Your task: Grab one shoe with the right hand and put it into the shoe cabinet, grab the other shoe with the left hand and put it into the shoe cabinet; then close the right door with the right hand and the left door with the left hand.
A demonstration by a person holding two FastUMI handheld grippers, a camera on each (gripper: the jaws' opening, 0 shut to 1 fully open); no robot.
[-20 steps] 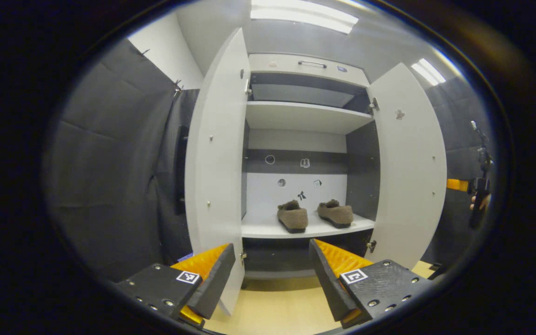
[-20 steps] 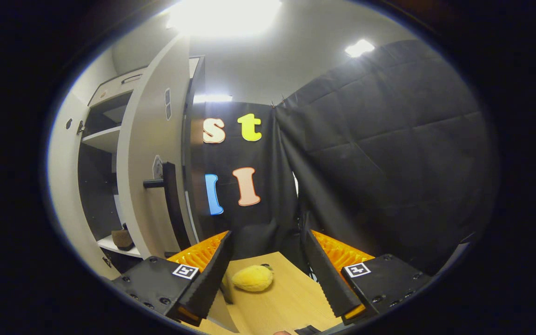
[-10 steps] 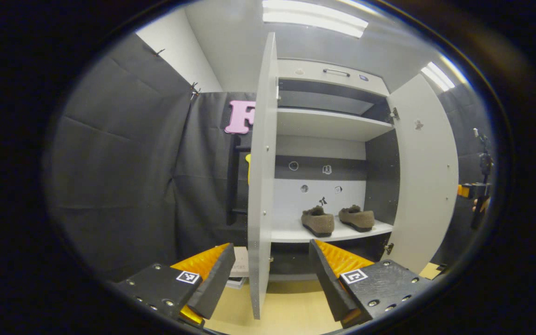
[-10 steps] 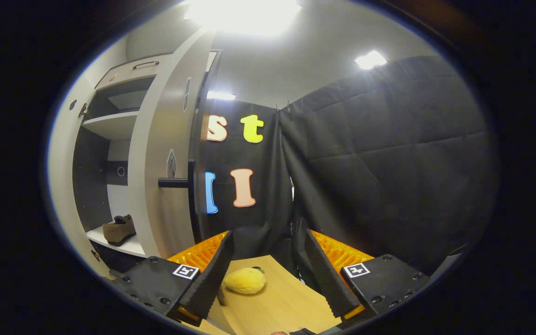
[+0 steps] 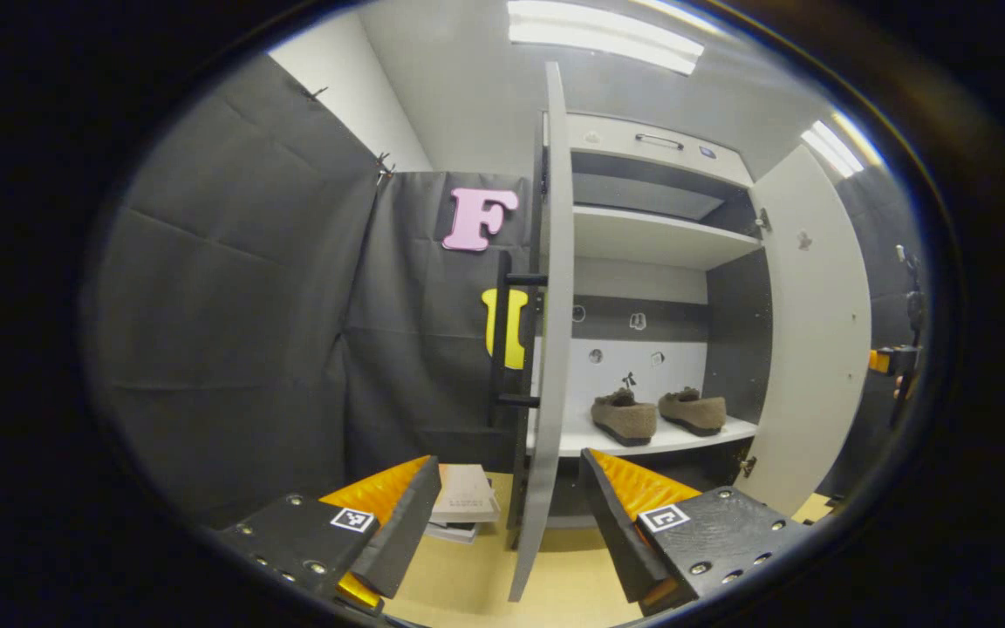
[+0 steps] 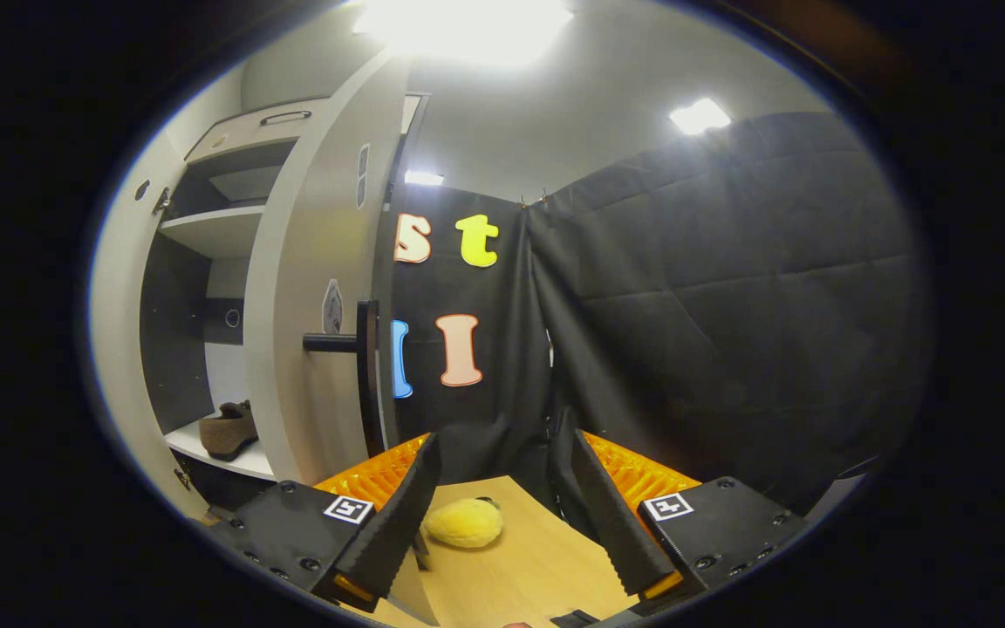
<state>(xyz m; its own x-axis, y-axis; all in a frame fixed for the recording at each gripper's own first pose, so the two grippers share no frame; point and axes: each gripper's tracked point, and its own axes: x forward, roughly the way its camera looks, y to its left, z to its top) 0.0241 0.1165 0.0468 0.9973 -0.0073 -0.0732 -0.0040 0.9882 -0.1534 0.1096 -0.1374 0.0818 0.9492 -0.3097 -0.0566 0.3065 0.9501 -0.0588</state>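
Two brown fuzzy shoes (image 5: 623, 419) (image 5: 693, 412) sit side by side on the lower shelf of the white shoe cabinet (image 5: 651, 235). Both doors stand open. In the left gripper view the left door (image 5: 548, 331) is edge-on just ahead, its black handle (image 5: 511, 340) on the outer face. My left gripper (image 5: 509, 460) is open and holds nothing, with the door's lower edge between its fingers. In the right gripper view the right door (image 6: 311, 305) and its black handle (image 6: 365, 358) lie ahead to the left, and one shoe (image 6: 228, 429) shows past it. My right gripper (image 6: 502, 439) is open, apart from the door.
A stack of books (image 5: 465, 501) lies on the floor left of the left door. A yellow plush toy (image 6: 465, 522) rests on a wooden table (image 6: 537, 567) beneath the right gripper. Black cloth walls close in on both sides. The far right door (image 5: 816, 331) hides part of the other gripper (image 5: 891, 359).
The left gripper has swung left around the left door, which now appears edge-on with its handle and the books revealed. The right gripper shifted slightly, bringing the right door's handle closer to centre.
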